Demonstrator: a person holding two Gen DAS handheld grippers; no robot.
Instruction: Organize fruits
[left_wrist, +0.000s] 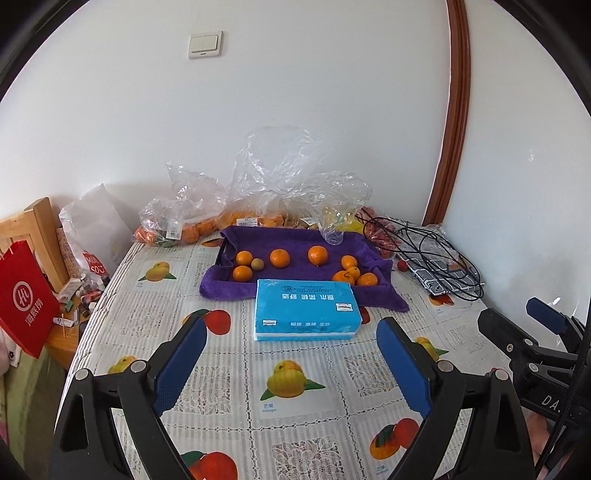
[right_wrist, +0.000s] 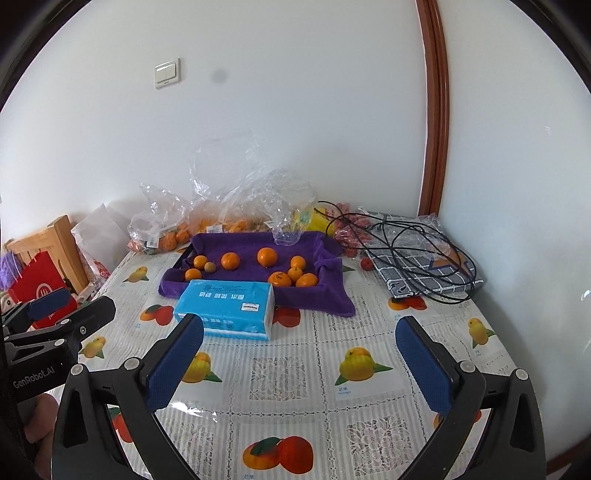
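Note:
A tray lined with a purple towel (left_wrist: 295, 240) (right_wrist: 255, 242) sits at the back of the table and holds several oranges (left_wrist: 279, 257) (right_wrist: 267, 256) and one small brownish fruit (left_wrist: 257, 264) (right_wrist: 210, 267). Behind it lie clear plastic bags of oranges (left_wrist: 177, 227) (right_wrist: 162, 236) and a bag with yellow fruit (left_wrist: 341, 218). A blue tissue pack (left_wrist: 307, 309) (right_wrist: 226, 307) lies in front of the tray. My left gripper (left_wrist: 291, 330) and right gripper (right_wrist: 300, 326) both hover open over the tablecloth, nothing between their blue pads.
Black cables (left_wrist: 424, 251) (right_wrist: 413, 254) lie on a chequered cloth pack at the back right, with small red fruits (left_wrist: 402, 264) (right_wrist: 366, 263) beside it. A red paper bag (left_wrist: 24, 299) and a wooden chair (left_wrist: 40, 229) stand left of the table.

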